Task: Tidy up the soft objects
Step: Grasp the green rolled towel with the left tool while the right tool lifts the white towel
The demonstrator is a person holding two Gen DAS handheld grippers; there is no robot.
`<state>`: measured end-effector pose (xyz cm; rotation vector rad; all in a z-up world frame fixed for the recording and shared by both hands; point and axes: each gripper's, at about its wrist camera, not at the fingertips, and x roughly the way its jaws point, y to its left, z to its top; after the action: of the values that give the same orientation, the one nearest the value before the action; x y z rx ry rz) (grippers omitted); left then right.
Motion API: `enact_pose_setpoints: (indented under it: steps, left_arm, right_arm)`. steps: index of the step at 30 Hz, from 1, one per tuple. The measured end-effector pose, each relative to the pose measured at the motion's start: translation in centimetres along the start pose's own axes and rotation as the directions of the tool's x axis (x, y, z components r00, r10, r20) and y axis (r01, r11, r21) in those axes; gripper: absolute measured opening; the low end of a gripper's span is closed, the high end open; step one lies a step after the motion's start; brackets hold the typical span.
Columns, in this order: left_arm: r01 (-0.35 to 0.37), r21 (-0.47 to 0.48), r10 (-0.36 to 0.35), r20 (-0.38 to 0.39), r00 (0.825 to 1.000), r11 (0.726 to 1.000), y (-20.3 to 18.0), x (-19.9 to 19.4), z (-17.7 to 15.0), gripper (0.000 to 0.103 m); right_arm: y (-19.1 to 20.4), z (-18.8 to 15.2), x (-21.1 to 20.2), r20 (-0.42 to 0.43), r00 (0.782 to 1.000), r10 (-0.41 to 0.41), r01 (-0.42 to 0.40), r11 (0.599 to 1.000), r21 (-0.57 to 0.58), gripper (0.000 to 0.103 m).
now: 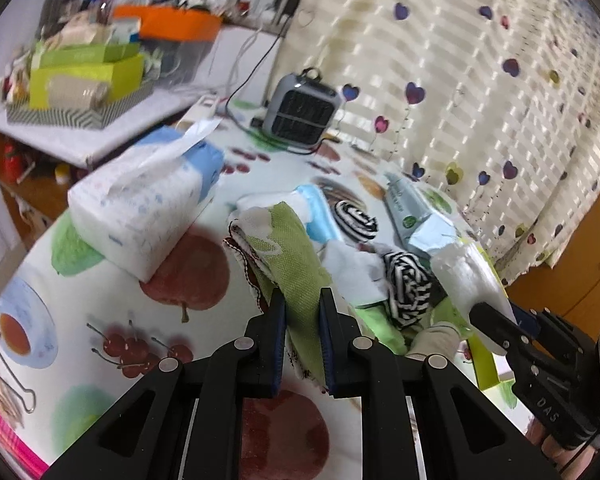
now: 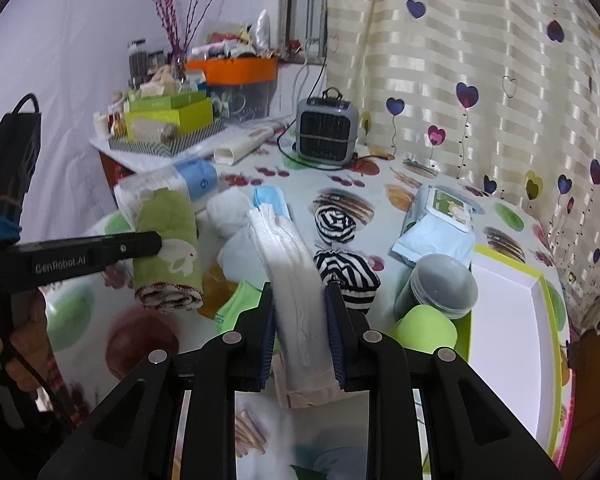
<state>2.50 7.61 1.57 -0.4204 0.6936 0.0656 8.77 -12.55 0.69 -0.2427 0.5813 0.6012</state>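
Observation:
My left gripper (image 1: 302, 300) is shut on a folded green towel (image 1: 288, 248) with a white rabbit print and holds it above the table; the towel also shows in the right wrist view (image 2: 168, 240). My right gripper (image 2: 299, 294) is shut on a white folded cloth (image 2: 288, 264), also seen at the right of the left wrist view (image 1: 466, 276). Two black-and-white striped rolled socks (image 2: 336, 220) (image 2: 348, 272) lie on the fruit-print table (image 2: 380, 196). A blue face mask (image 2: 270, 198) and white soft items (image 2: 228, 210) lie behind the cloths.
A white box with a lime rim (image 2: 508, 332) sits at the right, with grey cups (image 2: 440, 284) and a green cup (image 2: 424, 328) beside it. A wet-wipes pack (image 2: 440, 220), a tissue pack (image 1: 140, 208), a small grey heater (image 2: 328, 132) and a cluttered side shelf (image 2: 164, 136) stand around.

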Motion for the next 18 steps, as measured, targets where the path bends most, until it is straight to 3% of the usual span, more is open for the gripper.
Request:
enact_pose_setpoints:
  steps: [18]
  left_arm:
    - [0.038,0.188,-0.043,0.024,0.999,0.981,-6.2,-0.8,-0.8,0.015]
  right_arm:
    - [-3.2,-1.1,-2.8,0.039,0.998,-0.044,0.04,0.994,0.098,0.025]
